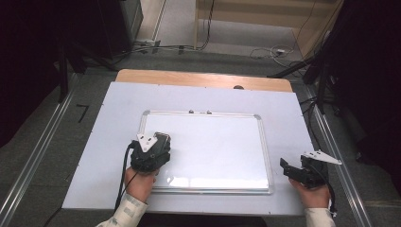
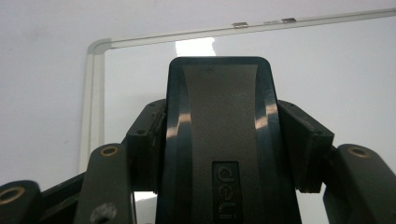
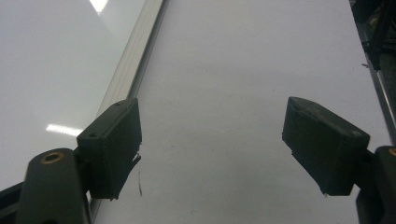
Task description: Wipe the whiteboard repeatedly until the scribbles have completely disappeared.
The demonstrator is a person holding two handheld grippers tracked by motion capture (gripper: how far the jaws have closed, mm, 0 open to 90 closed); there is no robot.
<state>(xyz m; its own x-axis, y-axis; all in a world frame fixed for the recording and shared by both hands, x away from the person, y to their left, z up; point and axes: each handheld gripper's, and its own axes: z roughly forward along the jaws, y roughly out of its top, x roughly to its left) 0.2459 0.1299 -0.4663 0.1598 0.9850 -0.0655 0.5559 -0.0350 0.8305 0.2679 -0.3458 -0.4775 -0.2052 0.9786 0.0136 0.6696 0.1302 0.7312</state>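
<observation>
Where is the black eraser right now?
The black eraser is squeezed between the left gripper fingers, over the whiteboard's left part in the high view.

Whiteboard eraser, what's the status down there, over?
Left gripper shut on the black eraser, over the whiteboard. Right gripper open, empty, beside the board's right edge. Board surface looks clean; nothing in the way.

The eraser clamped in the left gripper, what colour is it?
Black: the eraser has a glossy rim and a matte middle, best seen in the left gripper view.
</observation>
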